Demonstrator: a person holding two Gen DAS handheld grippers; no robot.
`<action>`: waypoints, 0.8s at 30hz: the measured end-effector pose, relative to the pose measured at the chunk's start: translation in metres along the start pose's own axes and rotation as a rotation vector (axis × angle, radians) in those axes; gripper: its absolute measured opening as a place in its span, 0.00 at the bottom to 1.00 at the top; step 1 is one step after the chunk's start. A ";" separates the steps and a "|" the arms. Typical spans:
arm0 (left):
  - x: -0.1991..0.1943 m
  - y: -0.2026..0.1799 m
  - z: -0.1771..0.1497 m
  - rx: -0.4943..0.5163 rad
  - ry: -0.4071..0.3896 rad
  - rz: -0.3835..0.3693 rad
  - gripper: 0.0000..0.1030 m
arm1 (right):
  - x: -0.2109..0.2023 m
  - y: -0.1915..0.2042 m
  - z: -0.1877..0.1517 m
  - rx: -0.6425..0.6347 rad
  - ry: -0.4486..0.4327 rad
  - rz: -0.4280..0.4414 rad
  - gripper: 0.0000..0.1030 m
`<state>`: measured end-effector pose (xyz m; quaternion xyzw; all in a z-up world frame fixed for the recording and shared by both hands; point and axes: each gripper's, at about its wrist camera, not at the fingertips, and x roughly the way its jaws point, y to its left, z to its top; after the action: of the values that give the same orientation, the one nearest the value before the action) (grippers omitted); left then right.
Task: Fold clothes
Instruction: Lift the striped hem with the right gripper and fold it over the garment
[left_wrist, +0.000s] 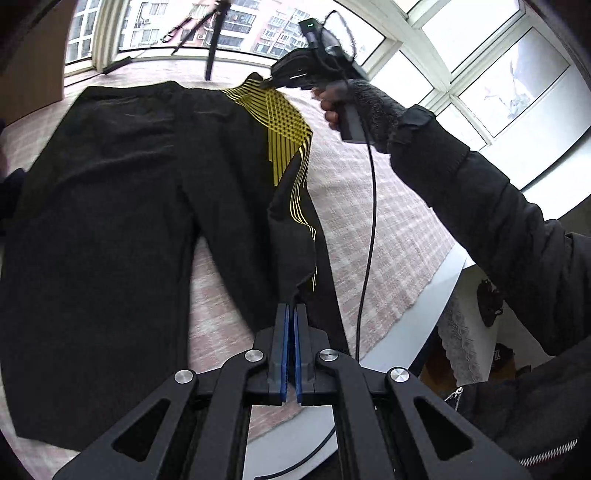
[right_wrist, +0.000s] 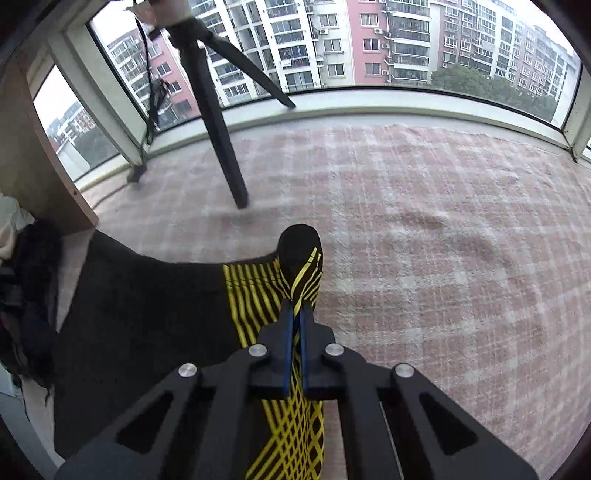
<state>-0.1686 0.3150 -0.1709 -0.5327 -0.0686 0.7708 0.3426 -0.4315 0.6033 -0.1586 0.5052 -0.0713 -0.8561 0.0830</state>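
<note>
A wide bay window looks out on apartment blocks, and in front of it a pink-and-white checked woven cover spreads over the bed, with a black tripod leg planted on it beyond the jaws.

The black pair of soft trousers with yellow line pattern lies mostly flat on that cover, waistband far from the left gripper, legs running back toward it. So the long axis runs from the jaws away to the window.

The left gripper's blue-padded jaws are pressed together on the hem end of the patterned leg, which rises off the bed just ahead of them. The right gripper is likewise clamped on the yellow-striped waist corner, fabric bunching up past its tips.

The cloth looks light, limp and a little slick; I judge it will sag between the two holds, so gripping at edges and corners suits it best.
</note>
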 end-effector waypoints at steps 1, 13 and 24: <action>-0.007 0.008 -0.004 -0.010 -0.010 0.004 0.02 | -0.009 0.010 0.005 0.000 -0.021 0.008 0.03; -0.103 0.140 -0.091 -0.325 -0.127 0.142 0.02 | 0.011 0.237 0.044 -0.202 -0.037 0.042 0.03; -0.104 0.190 -0.118 -0.405 -0.130 0.190 0.02 | 0.098 0.332 0.030 -0.293 0.062 -0.034 0.03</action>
<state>-0.1317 0.0785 -0.2295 -0.5439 -0.1931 0.8029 0.1493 -0.4809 0.2598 -0.1598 0.5150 0.0656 -0.8425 0.1436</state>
